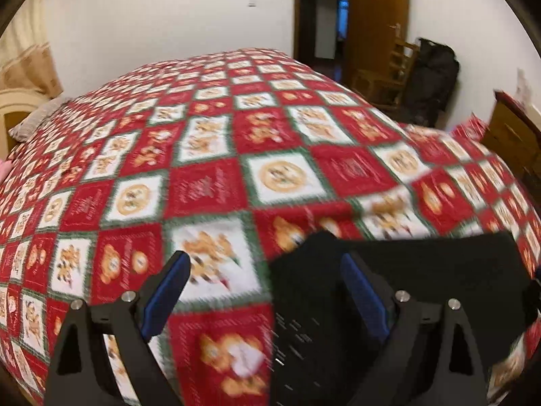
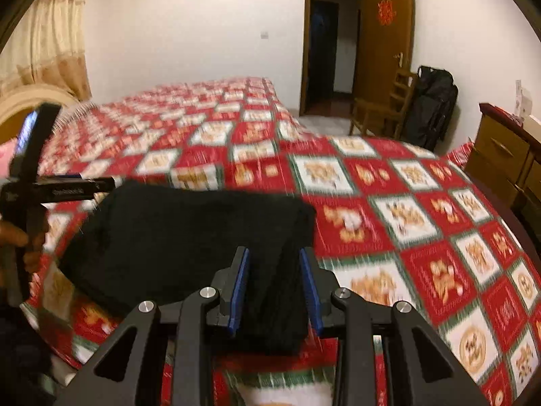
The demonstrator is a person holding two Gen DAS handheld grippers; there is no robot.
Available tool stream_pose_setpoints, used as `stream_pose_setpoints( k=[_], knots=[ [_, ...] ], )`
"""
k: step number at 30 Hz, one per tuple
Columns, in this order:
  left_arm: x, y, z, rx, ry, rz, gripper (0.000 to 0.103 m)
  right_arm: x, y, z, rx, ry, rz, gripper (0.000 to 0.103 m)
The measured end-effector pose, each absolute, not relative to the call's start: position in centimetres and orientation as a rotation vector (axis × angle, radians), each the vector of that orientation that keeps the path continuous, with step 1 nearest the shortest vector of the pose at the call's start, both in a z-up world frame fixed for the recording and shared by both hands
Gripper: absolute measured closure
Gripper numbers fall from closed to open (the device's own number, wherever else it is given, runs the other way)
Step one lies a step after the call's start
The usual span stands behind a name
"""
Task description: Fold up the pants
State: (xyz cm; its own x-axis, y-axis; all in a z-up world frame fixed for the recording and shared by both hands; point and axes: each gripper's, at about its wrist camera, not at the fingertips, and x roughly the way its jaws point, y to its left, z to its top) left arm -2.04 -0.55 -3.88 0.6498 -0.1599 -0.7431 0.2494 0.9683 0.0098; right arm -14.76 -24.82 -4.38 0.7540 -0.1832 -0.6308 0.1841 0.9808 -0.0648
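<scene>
The black pants (image 2: 189, 230) lie folded into a thick rectangle on the red, white and green patterned bedspread (image 2: 405, 209). My right gripper (image 2: 274, 257) stands over their right end, its blue-padded jaws partly open with folded cloth between them, not squeezed. In the left wrist view my left gripper (image 1: 265, 264) is wide open above the left edge of the pants (image 1: 422, 270), with nothing between its fingers. The left gripper's body (image 2: 33, 182) shows at the left edge of the right wrist view.
The bed fills most of both views. A cream headboard (image 2: 27, 101) and curtain stand at the left. An open wooden door (image 2: 385, 34), a wooden chair (image 2: 382, 108), a black bag (image 2: 432, 105) and a wooden dresser (image 2: 503, 155) stand at the right.
</scene>
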Motion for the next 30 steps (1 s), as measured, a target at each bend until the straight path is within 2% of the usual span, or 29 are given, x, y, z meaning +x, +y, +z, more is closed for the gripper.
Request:
stream_pose_setpoints(
  k=[3, 6, 10, 16, 19, 30],
  knots=[
    [-2.5, -1.6, -5.1, 0.169, 0.862, -0.245, 0.010, -15.5, -25.5, -5.1, 0.042, 0.683, -0.197, 0.070],
    [-2.8, -1.9, -5.8, 0.180, 0.862, -0.239, 0.010, -15.9, -25.9, -5.7, 0.044, 0.671, -0.217, 0.059],
    [-2.7, -1.8, -6.2, 0.169, 0.865, -0.237, 0.009, -16.1, -27.2, -6.0, 0.169, 0.672, -0.220, 0.053],
    [-3.1, -1.5, -5.6, 0.163, 0.872, -0.245, 0.009, -16.5, -27.6, -4.1, 0.278, 0.601, -0.174, 0.053],
    [-3.4, -1.3, -5.1, 0.134, 0.876, -0.268, 0.008, -15.9, -27.8, -3.2, 0.340, 0.557, -0.143, 0.046],
    [-3.6, -2.0, -6.4, 0.092, 0.943, -0.318, 0.005, -13.1, -28.0, -6.0, 0.363, 0.650, -0.191, 0.045]
  ],
)
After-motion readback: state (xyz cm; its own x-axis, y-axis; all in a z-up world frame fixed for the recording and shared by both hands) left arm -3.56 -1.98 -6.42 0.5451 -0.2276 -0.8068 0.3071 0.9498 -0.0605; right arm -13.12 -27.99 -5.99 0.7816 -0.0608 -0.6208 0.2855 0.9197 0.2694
